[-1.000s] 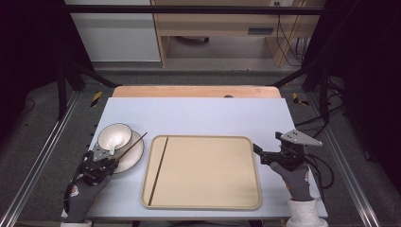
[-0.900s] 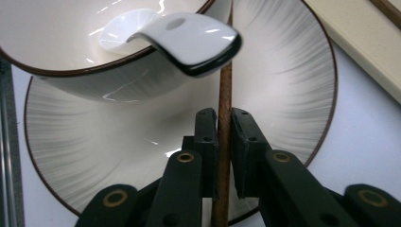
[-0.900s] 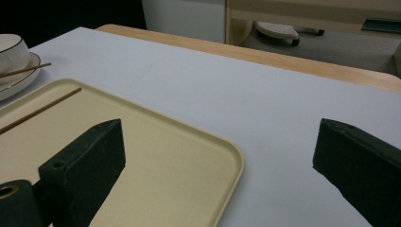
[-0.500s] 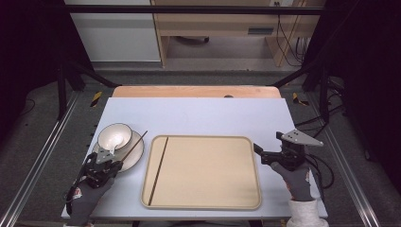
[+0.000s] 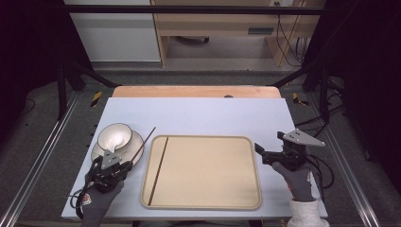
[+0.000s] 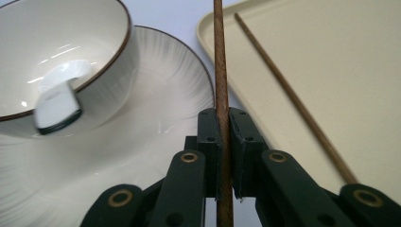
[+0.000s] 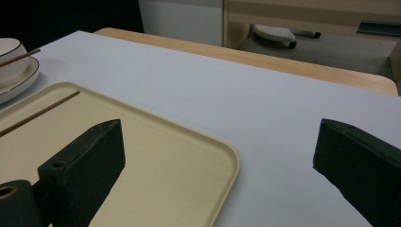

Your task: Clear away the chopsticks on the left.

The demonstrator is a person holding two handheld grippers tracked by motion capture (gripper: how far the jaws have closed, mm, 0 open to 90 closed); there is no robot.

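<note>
Left tool: your left tool (image 5: 124, 166) sits just left of the tray's near-left part, over the counter; its jaws are clamped tight on a chopstick, as the left gripper view (image 6: 222, 146) shows close up.
Held chopstick: the chopstick you hold (image 5: 143, 144) runs from the jaws away from you, slanting over the plate's right edge just left of the tray; in the left gripper view it stands straight up between the pads (image 6: 220, 71).
Right tool: your right tool (image 5: 261, 152) hovers just off the tray's right edge, level with its middle; the jaws stand wide apart with nothing between them, pointing across the tray (image 7: 222, 156).
Tray: the beige tray (image 5: 208, 201) lies at the near middle of the counter, between your two hands.
Second chopstick: another chopstick (image 5: 158, 170) lies flat inside the tray, along its left wall, running near to far.
Plate: the white plate (image 5: 100, 152) rests on the counter just left of the tray's far-left corner.
Bowl: a white bowl with a dark rim (image 5: 115, 136) sits on the plate, with a white spoon (image 6: 59, 101) lying in it.
Counter: the pale blue counter (image 5: 213, 116) stretches bare beyond the tray's far wall.
</note>
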